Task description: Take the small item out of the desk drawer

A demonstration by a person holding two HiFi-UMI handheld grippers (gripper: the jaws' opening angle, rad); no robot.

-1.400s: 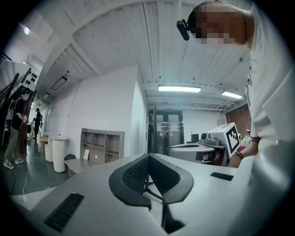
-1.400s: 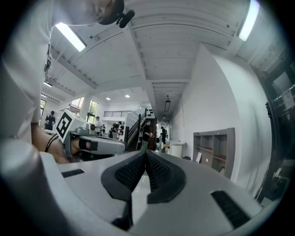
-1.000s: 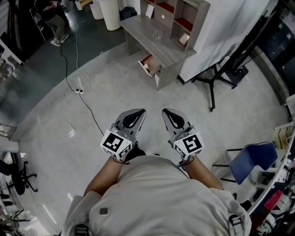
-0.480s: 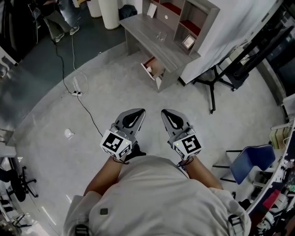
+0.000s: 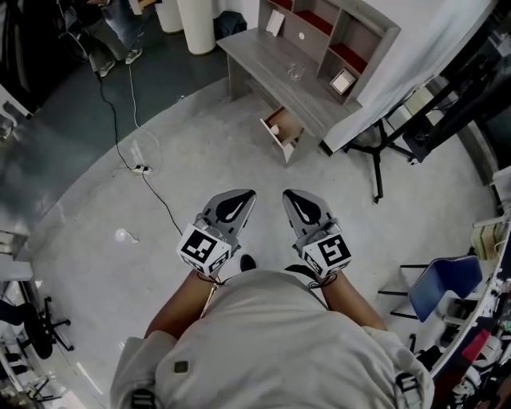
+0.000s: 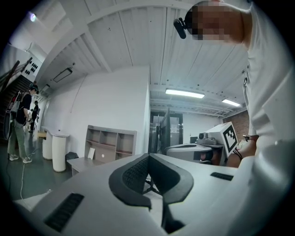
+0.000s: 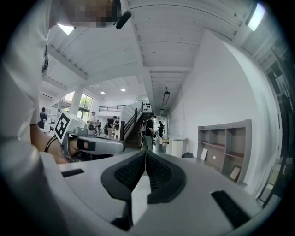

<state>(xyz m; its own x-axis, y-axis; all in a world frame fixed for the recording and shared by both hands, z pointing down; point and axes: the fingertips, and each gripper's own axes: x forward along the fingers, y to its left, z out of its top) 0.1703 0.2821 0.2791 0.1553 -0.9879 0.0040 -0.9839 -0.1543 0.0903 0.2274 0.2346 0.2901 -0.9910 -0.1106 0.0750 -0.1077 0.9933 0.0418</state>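
Note:
A grey desk (image 5: 263, 64) stands far ahead across the floor, with a shelf unit (image 5: 335, 28) on its top. Its drawer (image 5: 285, 132) hangs open at the front, and a small pale item (image 5: 275, 129) lies inside. My left gripper (image 5: 242, 194) and right gripper (image 5: 291, 194) are held side by side close to my chest, both shut and empty, far from the desk. In the left gripper view the pads (image 6: 148, 162) meet, with the desk (image 6: 85, 162) small beyond. The right gripper view shows closed pads (image 7: 145, 156) and the shelf unit (image 7: 226, 145) at the right.
A black cable (image 5: 120, 112) with a power strip (image 5: 142, 168) trails over the floor at the left. A black stand (image 5: 383, 140) rises right of the desk, and a blue chair (image 5: 443, 279) sits at my right. A white cylinder (image 5: 196, 20) stands beyond the desk. People stand at the far left.
The desk and its open drawer have shifted right and slightly nearer in the head view as I move across the floor. Both grippers stay shut in the same place before my chest.

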